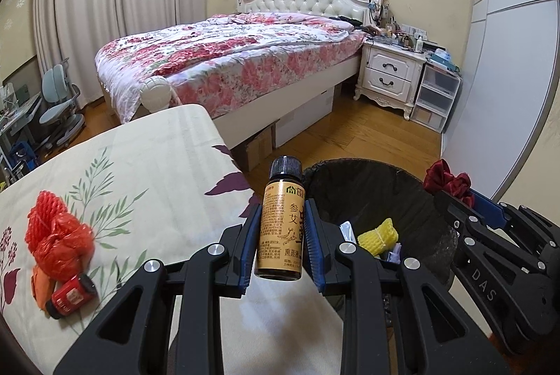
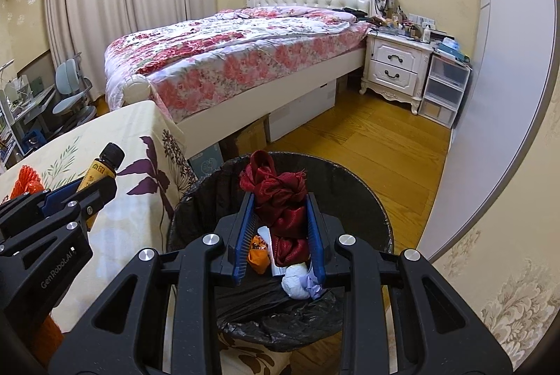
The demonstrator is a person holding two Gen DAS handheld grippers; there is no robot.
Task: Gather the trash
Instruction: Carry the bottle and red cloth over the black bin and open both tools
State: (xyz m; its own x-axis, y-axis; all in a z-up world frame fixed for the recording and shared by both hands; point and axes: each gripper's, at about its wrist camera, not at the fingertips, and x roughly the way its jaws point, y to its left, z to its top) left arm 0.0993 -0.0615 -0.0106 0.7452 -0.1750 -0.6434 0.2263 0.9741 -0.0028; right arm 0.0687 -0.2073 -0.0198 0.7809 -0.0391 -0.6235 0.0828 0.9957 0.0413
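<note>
1. Clamped between the blue pads of the left tongs [image 1: 282, 228] is a small brown bottle [image 1: 280, 228] with a black cap and a tan label, held upright over the edge of the surface [image 1: 157, 165], just beside the bin.
2. Clamped in the right tongs [image 2: 280, 221] is a crumpled dark red cloth [image 2: 280, 196], held above the open mouth of the bin.
3. A round bin [image 2: 367, 200] lined with a black bag is seen below the tongs; inside it lie a yellow foam net [image 1: 378, 233], an orange wrapper [image 2: 257, 252] and a white wad of paper [image 2: 295, 280].
4. On the cloth-covered surface, printed with leaves and purple flowers, a red mesh bag [image 1: 56, 235] and a small red jar [image 1: 71, 294] are left lying, well apart from the bin.
5. Beyond the bin a wooden floor [image 1: 367, 137] is seen, then a bed [image 1: 227, 60] with a floral quilt, with cardboard boxes [image 1: 259, 144] stored beneath it.
6. A white nightstand [image 1: 388, 74] is placed beside the bed.
</note>
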